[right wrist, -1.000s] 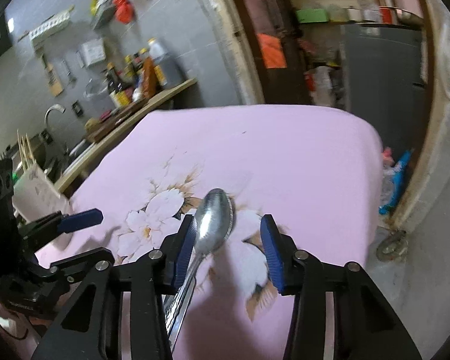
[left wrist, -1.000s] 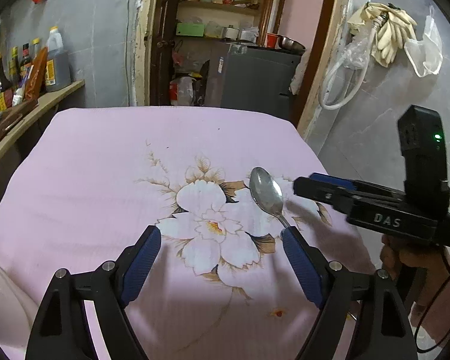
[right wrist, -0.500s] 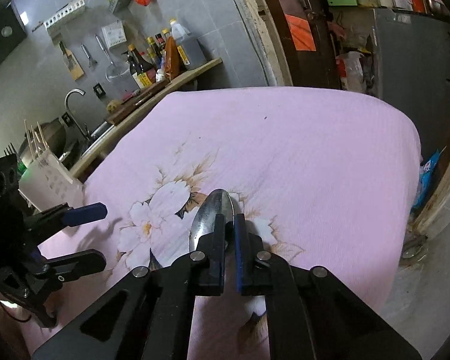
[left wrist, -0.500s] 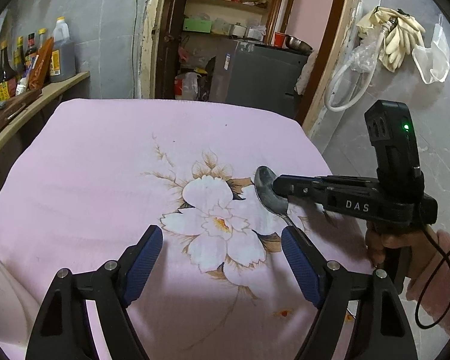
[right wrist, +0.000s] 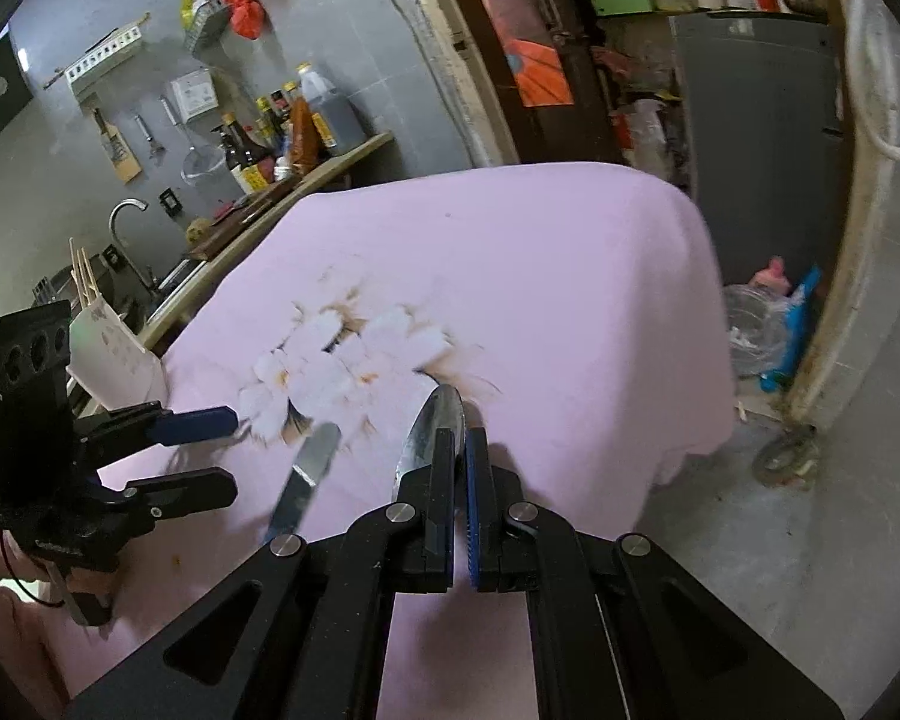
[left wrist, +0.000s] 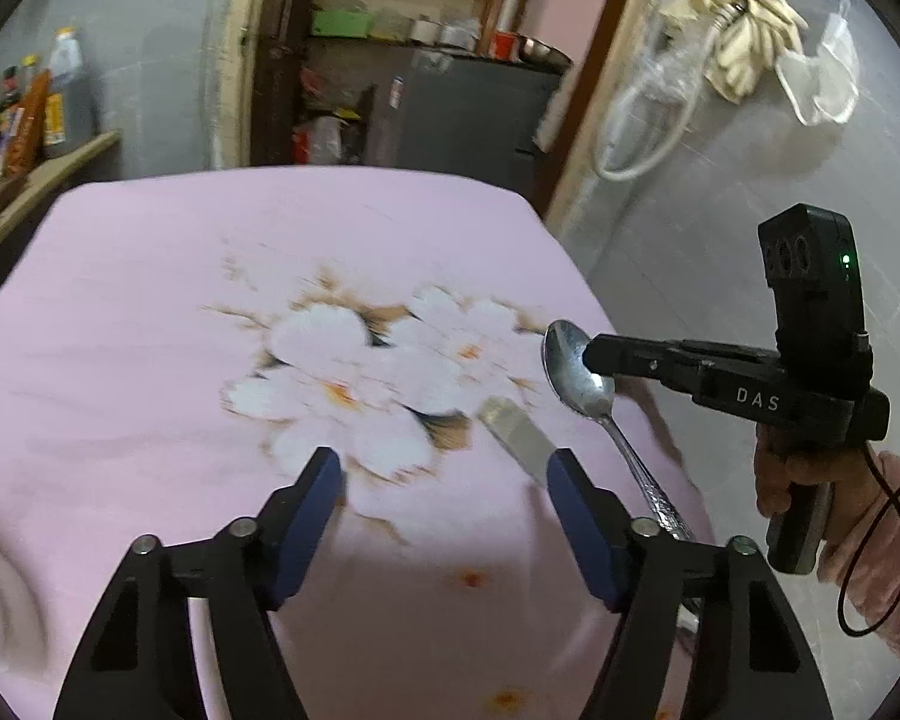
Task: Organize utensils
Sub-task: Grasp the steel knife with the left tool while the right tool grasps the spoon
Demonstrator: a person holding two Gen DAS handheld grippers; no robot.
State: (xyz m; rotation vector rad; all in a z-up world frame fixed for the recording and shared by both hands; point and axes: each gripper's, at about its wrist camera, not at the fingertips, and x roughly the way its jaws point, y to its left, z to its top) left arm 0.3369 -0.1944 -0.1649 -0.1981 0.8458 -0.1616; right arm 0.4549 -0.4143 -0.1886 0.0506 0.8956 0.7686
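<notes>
A metal spoon (left wrist: 576,375) is held by its bowl in my right gripper (left wrist: 594,357), lifted above the pink flowered cloth; its handle hangs down toward the table's right edge. In the right wrist view the spoon bowl (right wrist: 429,435) sticks out past the shut right gripper (right wrist: 459,441). A flat metal knife blade (left wrist: 516,432) lies on the cloth beside the spoon; it also shows in the right wrist view (right wrist: 306,474). My left gripper (left wrist: 444,480) is open and empty over the cloth's near part, and shows in the right wrist view (right wrist: 210,453).
The pink cloth (left wrist: 150,300) covers the table; its right edge drops to a grey floor. A white utensil holder with sticks (right wrist: 111,348) stands at the left by the sink. Bottles (right wrist: 288,132) line a wooden shelf beyond.
My right gripper closed on the spoon's bowl and lifted it up and to the right. The knife blade has come into view. My left gripper moved forward, staying open.
</notes>
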